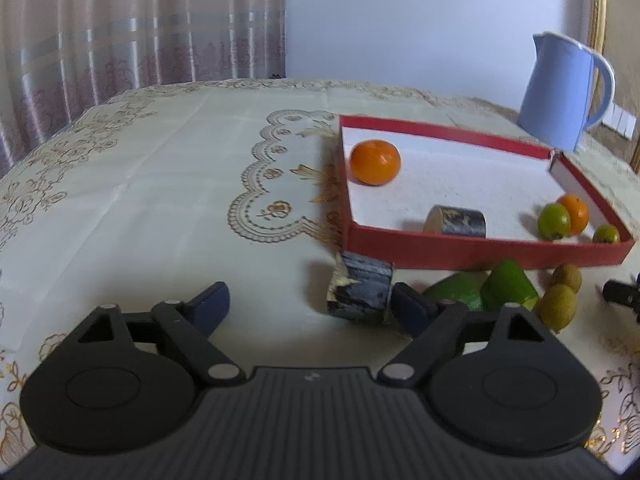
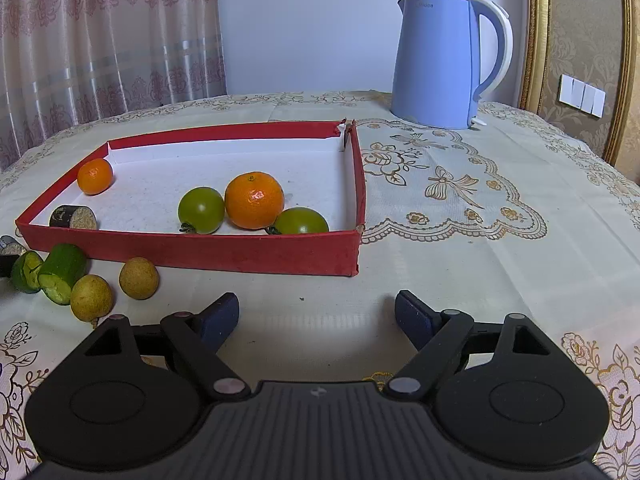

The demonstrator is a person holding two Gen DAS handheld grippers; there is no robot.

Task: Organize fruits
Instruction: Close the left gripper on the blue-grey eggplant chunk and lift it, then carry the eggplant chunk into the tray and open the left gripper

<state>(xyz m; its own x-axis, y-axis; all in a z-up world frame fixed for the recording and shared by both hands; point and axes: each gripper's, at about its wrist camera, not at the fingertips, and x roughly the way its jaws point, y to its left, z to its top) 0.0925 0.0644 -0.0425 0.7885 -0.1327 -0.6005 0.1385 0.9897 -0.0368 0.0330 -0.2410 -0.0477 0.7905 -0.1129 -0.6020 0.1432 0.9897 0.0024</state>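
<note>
The red tray [image 2: 192, 250] already holds two mandarins [image 2: 254, 200], two green tomatoes [image 2: 201, 210] and one dark sugarcane piece [image 2: 73, 217]. Left on the tablecloth [image 2: 460, 264], just in front of its near wall, are two cucumber chunks [image 2: 64, 274], two brownish-yellow longan-like fruits [image 2: 139, 278] and a second sugarcane piece [image 1: 360, 292]. The job looks about half done, with the gathering of these leftovers in hand. The left gripper [image 1: 310, 304] stands wide open and empty, its right finger just beside the sugarcane piece, which lies off-centre; it would need to shift right before closing. The right gripper [image 2: 316, 318] is also wide open and empty, over bare cloth, nearest the round fruits.
</note>
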